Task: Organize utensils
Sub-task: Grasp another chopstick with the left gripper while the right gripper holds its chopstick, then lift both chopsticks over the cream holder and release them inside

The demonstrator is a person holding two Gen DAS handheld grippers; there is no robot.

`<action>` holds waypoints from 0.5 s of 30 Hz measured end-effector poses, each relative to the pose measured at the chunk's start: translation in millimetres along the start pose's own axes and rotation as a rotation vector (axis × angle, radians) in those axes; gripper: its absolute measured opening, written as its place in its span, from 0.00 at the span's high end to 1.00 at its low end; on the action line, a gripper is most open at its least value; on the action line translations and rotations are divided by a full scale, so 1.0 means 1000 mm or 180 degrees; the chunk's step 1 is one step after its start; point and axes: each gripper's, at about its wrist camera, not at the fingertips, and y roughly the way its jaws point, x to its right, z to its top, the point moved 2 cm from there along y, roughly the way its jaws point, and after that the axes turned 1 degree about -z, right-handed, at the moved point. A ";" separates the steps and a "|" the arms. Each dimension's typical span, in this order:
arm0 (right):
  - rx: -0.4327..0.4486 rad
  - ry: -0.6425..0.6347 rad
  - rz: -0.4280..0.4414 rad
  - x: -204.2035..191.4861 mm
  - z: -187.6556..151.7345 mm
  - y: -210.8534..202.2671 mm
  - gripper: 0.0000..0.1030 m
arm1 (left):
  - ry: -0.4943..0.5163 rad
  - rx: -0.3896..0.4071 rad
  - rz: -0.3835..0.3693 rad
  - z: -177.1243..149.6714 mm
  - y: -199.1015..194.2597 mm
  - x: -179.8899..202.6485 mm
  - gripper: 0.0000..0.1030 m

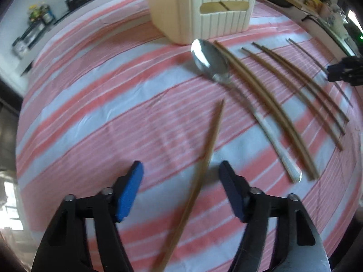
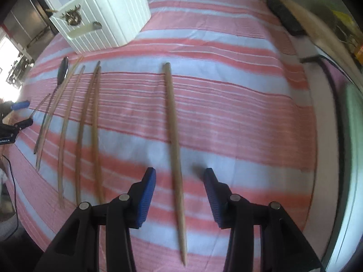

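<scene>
The worktop (image 2: 226, 104) is covered by a cloth with pink, red and white stripes. A white ribbed utensil holder (image 1: 199, 11) stands on it at the far side. Directly in front of the holder lies a metal spoon (image 1: 211, 61), bowl toward the holder, handle white at its near end. Beside the spoon, several brown chopsticks (image 1: 267, 104) lie roughly parallel, tips pointing toward the holder; two of them lie touching. One single chopstick (image 2: 174, 149) lies well apart from that group, on its right. Another chopstick (image 1: 199, 176) lies left of the spoon, angled toward it.
</scene>
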 end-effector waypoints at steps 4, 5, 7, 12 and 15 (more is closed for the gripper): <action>0.0032 -0.0108 -0.0008 -0.007 0.031 0.006 0.55 | 0.0040 -0.0062 -0.0094 0.023 0.007 0.002 0.59; 0.0045 -0.0119 -0.0020 -0.009 0.041 0.009 0.57 | 0.0082 -0.0078 -0.0111 0.029 0.009 0.005 0.67; 0.0093 -0.0112 -0.0051 -0.012 0.059 0.015 0.59 | 0.0133 -0.0099 -0.0126 0.038 0.011 0.008 0.88; 0.0192 0.0103 -0.0062 -0.009 0.087 0.018 0.93 | 0.0036 -0.0031 -0.0085 0.052 0.011 0.006 0.97; 0.0553 0.0145 0.0009 -0.013 0.094 -0.007 0.93 | -0.0131 0.0214 -0.0106 0.054 -0.012 -0.003 0.97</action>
